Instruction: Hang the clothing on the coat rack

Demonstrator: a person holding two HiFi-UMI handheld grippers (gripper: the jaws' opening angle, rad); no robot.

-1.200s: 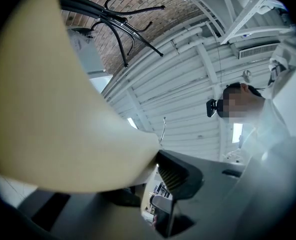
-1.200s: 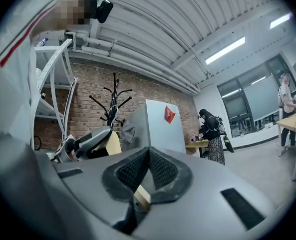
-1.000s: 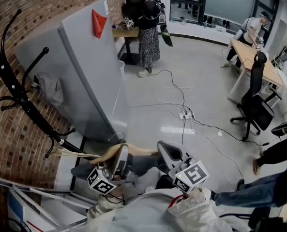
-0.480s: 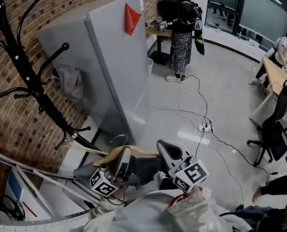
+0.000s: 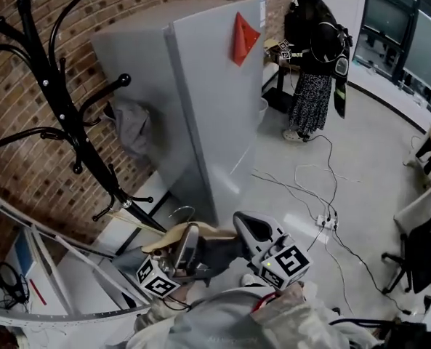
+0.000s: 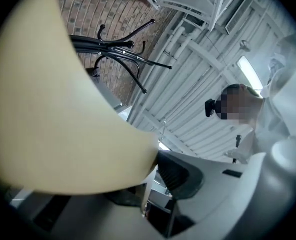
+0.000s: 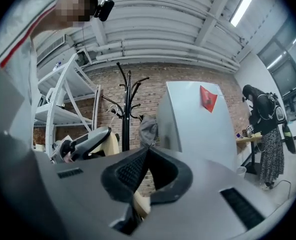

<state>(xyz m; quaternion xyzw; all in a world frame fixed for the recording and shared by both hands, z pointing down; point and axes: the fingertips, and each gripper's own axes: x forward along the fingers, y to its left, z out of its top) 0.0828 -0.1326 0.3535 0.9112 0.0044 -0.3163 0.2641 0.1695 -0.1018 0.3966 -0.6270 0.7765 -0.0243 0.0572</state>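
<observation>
Head view: my left gripper [image 5: 186, 240] and right gripper [image 5: 248, 225] carry the hanger [image 5: 166, 236] with the dark clothing [image 5: 219, 254], well apart from the coat rack [image 5: 51, 107]. Left gripper view: jaws wide, clamped on that hanger. Right gripper view: tips pinched together, hanger end caught behind them.

Grey cabinet [image 5: 215, 107] just beside coat rack [image 5: 55, 93], shelving [image 5: 77, 278] below

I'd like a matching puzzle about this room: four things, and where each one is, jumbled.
1 black metal coat rack
2 red triangular flag
3 white power strip
4 pale wooden hanger

A on the shiny floor
B held by the left tongs
C before the brick wall
D on the tall grey panel

Pairs: 1-C, 2-D, 3-A, 4-B
</observation>
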